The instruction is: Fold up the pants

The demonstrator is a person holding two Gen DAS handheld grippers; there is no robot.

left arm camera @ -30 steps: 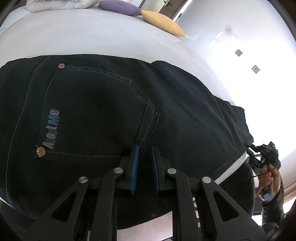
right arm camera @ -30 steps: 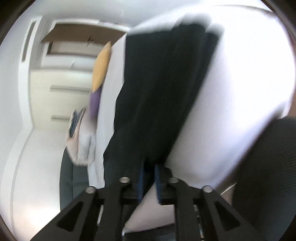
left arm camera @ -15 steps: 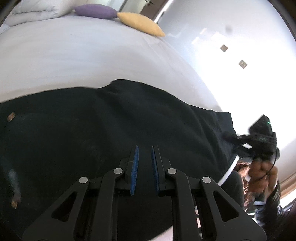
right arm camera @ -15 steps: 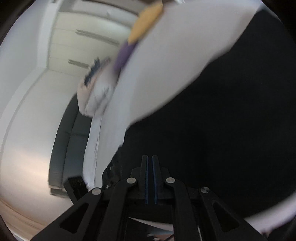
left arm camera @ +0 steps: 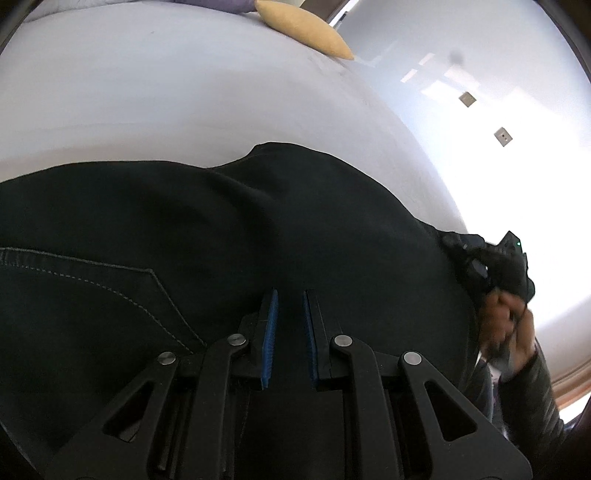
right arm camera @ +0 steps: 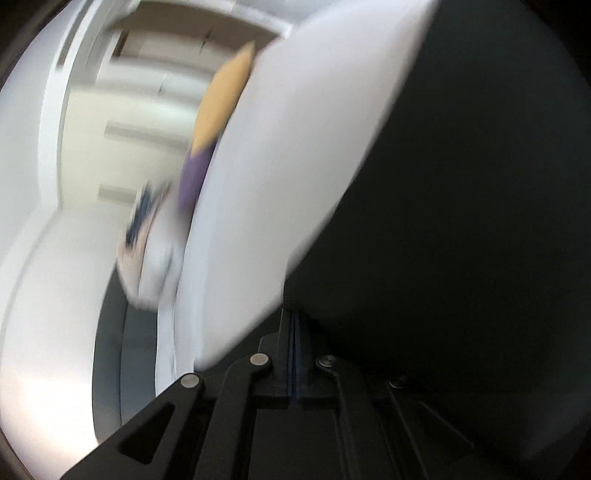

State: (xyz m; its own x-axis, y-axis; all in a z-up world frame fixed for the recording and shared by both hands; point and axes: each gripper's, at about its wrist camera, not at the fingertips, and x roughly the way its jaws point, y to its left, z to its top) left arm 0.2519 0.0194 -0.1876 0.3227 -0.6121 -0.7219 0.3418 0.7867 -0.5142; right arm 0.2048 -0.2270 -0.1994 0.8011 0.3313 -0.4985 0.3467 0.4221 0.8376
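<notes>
While the black jeans (left arm camera: 229,236) stretch sideways past the left gripper (left arm camera: 289,295), slightly parted and empty above their pocket, the right gripper (right arm camera: 295,325) pinches their far end.

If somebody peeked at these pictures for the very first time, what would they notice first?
First, the big black pants, spread over the near part of the white bed and filling the lower half of the left wrist view. Next, the left gripper poking up from the bottom edge over the dark cloth, its blue-lined jaws slightly apart. Then the yellow pillow at the bed's far end, a bright spot against all that white.
</notes>
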